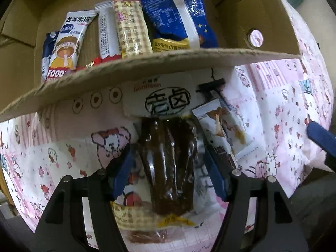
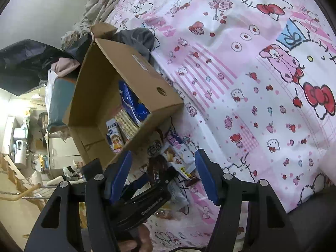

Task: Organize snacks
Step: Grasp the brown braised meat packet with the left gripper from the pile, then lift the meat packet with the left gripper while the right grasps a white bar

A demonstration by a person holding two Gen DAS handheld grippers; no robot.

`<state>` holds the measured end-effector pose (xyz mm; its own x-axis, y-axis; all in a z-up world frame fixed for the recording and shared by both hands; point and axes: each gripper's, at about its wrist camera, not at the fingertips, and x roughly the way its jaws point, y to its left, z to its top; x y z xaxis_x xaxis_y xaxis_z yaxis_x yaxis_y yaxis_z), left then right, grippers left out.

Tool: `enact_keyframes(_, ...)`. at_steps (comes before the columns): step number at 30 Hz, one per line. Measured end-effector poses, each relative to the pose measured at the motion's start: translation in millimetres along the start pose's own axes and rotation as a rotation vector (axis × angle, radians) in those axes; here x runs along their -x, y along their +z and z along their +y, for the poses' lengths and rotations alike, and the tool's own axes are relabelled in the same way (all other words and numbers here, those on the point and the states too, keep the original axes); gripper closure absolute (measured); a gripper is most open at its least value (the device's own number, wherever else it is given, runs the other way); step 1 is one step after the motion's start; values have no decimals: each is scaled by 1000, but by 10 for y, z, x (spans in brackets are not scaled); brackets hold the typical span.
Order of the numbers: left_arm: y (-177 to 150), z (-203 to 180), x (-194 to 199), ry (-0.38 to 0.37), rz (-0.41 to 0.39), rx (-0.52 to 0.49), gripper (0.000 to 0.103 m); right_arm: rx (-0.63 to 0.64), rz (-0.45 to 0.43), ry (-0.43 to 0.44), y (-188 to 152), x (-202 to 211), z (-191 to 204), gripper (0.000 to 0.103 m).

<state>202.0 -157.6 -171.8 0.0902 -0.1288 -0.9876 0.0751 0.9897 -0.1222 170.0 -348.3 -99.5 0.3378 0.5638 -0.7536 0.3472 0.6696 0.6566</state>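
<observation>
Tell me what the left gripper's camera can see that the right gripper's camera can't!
Only the left wrist view shows the whole row inside the cardboard box: the white packet with a cartoon child, a beige checked packet and the big blue bag. It also shows the left gripper open around the dark brown snack pack.

Only the right wrist view shows the open, empty right gripper, the cluttered room and the box's outside.

Both show the box, the loose snacks beside it and the pink cartoon bedsheet.
</observation>
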Motion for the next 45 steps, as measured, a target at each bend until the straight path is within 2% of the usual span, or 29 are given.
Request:
enact_keyframes(10,80,-197,-99,60,6,-54,39,-4,3,12,1,5,7,37)
enact_keyframes(12,96,-208,-91,52,9,-60,41,-6,5,9,-3,2,-1,37)
enact_keyframes(14,87,-175,-55,49,-1,-67,51,-7,6,6,-3,-5,-7,37)
enact_keyframes(17,48,-117,61,47,-19,-85,58,-6,5,3,-13,-10,-1,37)
enact_keyframes(24,-306,81,432,26,-79,-104,60,13,10,-3,-49,-29,46,37)
enact_keyframes(30,-490,431,767,-53,-103,-17,60,20,20,-17,-97,-59,53,37)
enact_keyframes(36,-704,1006,987,-64,-101,58,60,45,60,-35,-202,-147,80,37)
enact_keyframes(41,-828,1335,1190,-71,-129,134,60,111,159,-54,-328,-381,195,37)
enact_keyframes(45,-920,1437,1244,-91,-169,184,60,251,256,-127,-491,-710,425,37)
